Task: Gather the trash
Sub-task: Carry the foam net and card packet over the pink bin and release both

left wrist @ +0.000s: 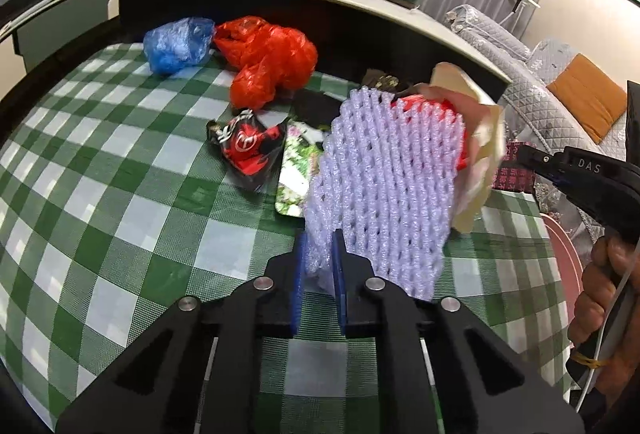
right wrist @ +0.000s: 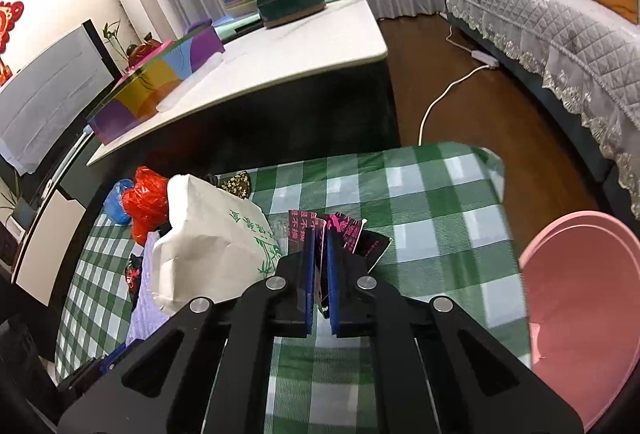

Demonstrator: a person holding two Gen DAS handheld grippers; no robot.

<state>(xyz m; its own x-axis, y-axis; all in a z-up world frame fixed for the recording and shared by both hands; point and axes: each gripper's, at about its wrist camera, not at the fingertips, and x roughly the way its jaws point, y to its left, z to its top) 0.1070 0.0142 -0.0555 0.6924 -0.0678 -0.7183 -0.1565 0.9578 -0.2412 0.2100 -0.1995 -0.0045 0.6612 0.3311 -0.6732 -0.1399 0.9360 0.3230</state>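
My left gripper is shut on the lower edge of a lilac foam net sleeve, which stands up in front of a cream paper bag. Behind it on the green checked cloth lie a red plastic bag, a blue plastic bag, a red-black snack wrapper and a green-white packet. My right gripper is shut on a black-and-pink wrapper, just right of the paper bag. The foam net shows at the left.
A pink basin sits at the table's right edge. Behind the trash rises a higher white tabletop with a colourful box. A grey sofa and a white cable on the wooden floor lie beyond. A hand holds the right gripper's handle.
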